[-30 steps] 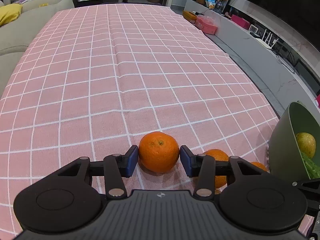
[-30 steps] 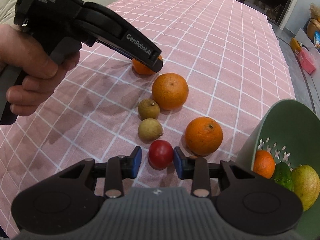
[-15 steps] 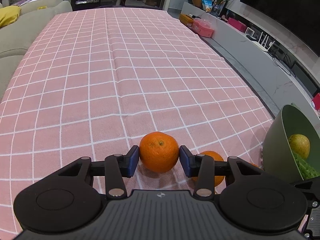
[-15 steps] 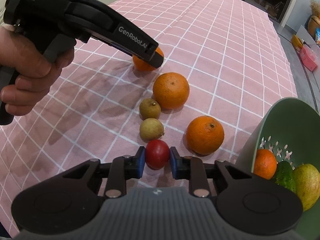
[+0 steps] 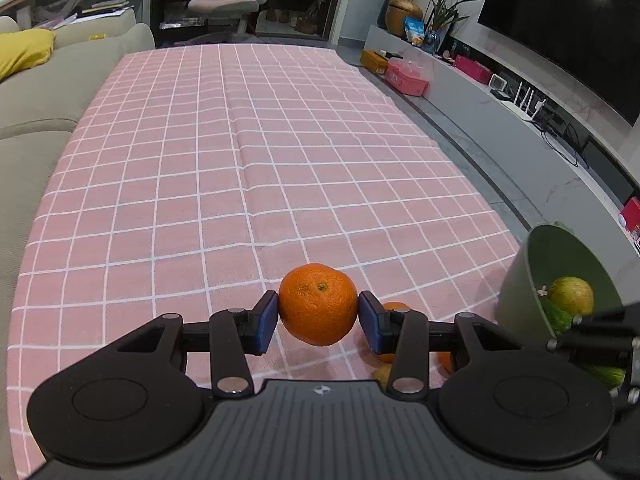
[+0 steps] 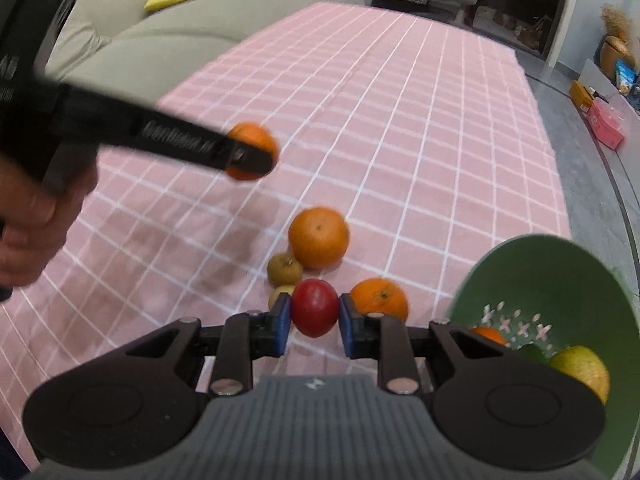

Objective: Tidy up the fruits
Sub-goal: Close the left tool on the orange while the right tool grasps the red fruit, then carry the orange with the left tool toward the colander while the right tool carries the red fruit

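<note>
Now left claw (image 5: 318,317) clamps an orange (image 5: 318,309); right claw (image 6: 314,319) clamps a red fruit (image 6: 314,307), green bowl (image 6: 560,276) at three o'clock.

In the right wrist view the left gripper (image 6: 256,160) at upper left is blurred, and its printed label cannot be read. It covers part of a small orange (image 6: 252,140). The green colander (image 6: 560,272) is cut by the right and bottom edges. A yellowish fruit (image 6: 280,294) is mostly hidden behind the right gripper's blue fingertips (image 6: 282,324).
</note>
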A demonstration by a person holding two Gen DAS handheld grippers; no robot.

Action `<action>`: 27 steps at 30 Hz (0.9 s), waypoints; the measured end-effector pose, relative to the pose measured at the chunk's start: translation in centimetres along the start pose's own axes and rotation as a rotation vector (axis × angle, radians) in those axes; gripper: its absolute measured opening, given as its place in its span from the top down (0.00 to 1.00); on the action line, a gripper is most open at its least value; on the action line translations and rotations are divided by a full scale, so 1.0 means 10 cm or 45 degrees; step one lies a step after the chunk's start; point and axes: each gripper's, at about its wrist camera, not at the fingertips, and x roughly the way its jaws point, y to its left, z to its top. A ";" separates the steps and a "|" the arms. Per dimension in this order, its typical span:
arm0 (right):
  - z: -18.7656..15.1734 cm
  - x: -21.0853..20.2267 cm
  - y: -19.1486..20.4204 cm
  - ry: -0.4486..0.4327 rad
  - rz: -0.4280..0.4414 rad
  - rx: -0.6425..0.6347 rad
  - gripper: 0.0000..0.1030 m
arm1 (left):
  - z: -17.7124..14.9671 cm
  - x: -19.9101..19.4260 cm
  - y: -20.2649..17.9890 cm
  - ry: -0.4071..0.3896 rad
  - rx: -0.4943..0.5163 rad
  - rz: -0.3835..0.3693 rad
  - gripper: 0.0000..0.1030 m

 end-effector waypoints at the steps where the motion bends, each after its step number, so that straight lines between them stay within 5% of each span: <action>1: 0.01 -0.04 -0.03 -0.014 0.004 0.010 0.79 | 0.00 -0.02 -0.03 -0.001 0.000 0.000 0.52; 14: -0.01 -0.56 -0.63 -0.163 -0.052 0.167 0.79 | -0.04 -0.12 -0.78 0.012 0.118 -0.075 0.52; 21: -0.12 -0.71 -1.19 -0.187 -0.137 0.322 0.79 | 0.05 0.00 -1.39 0.014 0.266 -0.124 0.52; 27: -0.18 -0.67 -1.48 -0.182 -0.180 0.406 0.79 | 0.10 0.30 -1.92 0.053 0.475 -0.073 0.52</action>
